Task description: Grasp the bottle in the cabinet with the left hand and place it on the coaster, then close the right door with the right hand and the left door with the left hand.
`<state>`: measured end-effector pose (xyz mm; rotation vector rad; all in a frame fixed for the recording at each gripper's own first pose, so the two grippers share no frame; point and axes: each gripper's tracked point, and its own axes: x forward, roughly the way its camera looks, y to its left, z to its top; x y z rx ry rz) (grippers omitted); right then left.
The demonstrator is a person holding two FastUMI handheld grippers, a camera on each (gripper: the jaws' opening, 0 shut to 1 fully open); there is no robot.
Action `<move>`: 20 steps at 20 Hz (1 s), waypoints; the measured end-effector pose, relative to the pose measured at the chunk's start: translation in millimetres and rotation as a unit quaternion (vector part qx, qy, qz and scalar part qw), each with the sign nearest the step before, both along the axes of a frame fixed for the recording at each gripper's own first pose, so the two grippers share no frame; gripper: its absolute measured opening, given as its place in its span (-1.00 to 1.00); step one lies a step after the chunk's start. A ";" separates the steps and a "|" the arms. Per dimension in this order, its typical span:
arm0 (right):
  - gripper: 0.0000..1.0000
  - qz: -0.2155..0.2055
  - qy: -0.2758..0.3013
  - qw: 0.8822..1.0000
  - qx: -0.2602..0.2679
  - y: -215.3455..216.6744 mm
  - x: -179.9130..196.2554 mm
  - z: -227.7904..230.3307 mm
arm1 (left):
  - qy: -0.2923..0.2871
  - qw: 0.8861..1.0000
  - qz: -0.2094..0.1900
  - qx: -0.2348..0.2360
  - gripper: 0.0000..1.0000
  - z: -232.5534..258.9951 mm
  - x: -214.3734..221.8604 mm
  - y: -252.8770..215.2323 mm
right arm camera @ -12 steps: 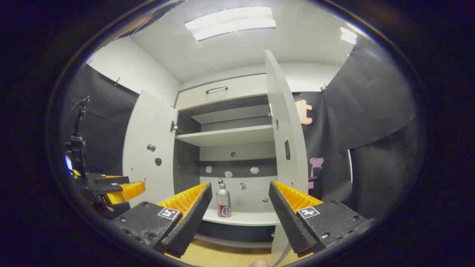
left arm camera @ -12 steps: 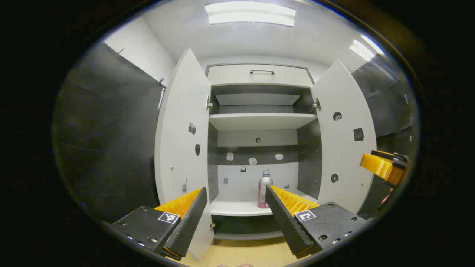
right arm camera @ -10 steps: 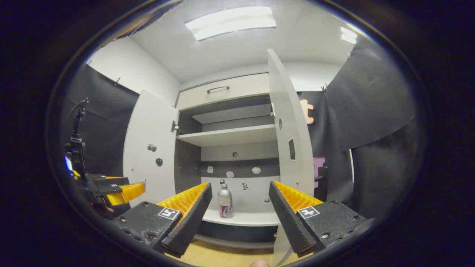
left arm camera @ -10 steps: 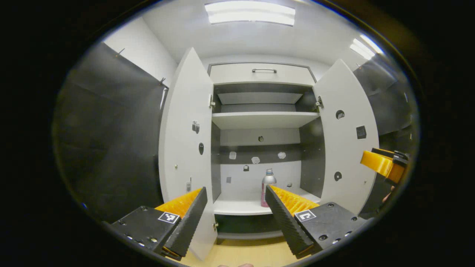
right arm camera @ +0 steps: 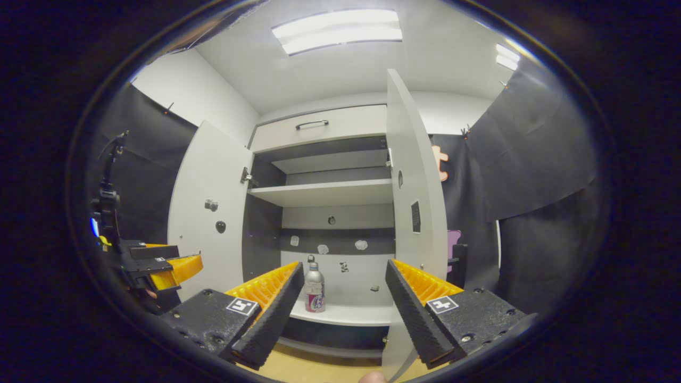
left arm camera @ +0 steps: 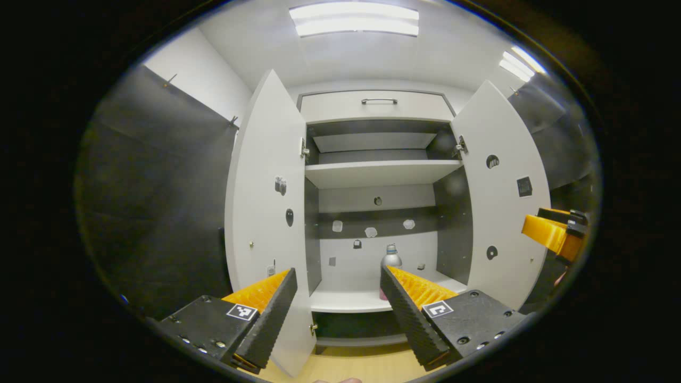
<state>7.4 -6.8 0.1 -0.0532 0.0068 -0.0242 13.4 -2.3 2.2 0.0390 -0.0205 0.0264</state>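
A silver bottle (left arm camera: 391, 259) with a pink label stands on the bottom shelf (left arm camera: 346, 300) of the white cabinet, partly hidden behind my left gripper's right finger; the right gripper view has the bottle (right arm camera: 314, 288) in full. Both cabinet doors are swung open: left door (left arm camera: 266, 213), right door (left arm camera: 503, 202). My left gripper (left arm camera: 338, 303) is open and empty, well short of the shelf. My right gripper (right arm camera: 343, 306) is open and empty too, with the right door (right arm camera: 417, 223) seen nearly edge-on just ahead. The left gripper (right arm camera: 159, 266) also appears at the far left of the right gripper view.
An upper shelf (left arm camera: 380, 173) and a closed drawer with a metal handle (left arm camera: 379, 101) sit above. Small stickers dot the cabinet's back wall. A pale wood surface (left arm camera: 351, 367) lies below the cabinet. Black cloth walls flank both sides. The right gripper (left arm camera: 553, 236) shows at the right edge.
Both views have drifted slightly, so the cabinet sits a little differently in frame and the bottle is now more hidden behind my left gripper's right finger. Both grippers stay open.
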 end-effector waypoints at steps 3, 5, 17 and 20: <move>1.00 -0.008 -0.005 1.000 -0.003 -8.3 -3.1 2.6 | 0.011 1.000 -0.016 -0.022 0.97 -4.7 5.5 -12.2; 0.99 -0.015 -0.004 1.000 -0.004 -14.7 -7.0 3.1 | 0.018 0.999 -0.021 -0.031 0.94 -8.3 10.3 -19.0; 0.97 -0.095 -0.004 0.995 -0.024 -67.5 -48.2 6.6 | 0.080 0.991 -0.101 -0.035 0.94 -61.0 84.2 -98.0; 0.96 -0.129 -0.005 0.991 -0.031 -85.0 -61.8 9.7 | 0.094 0.989 -0.112 -0.035 0.99 -77.6 112.6 -109.2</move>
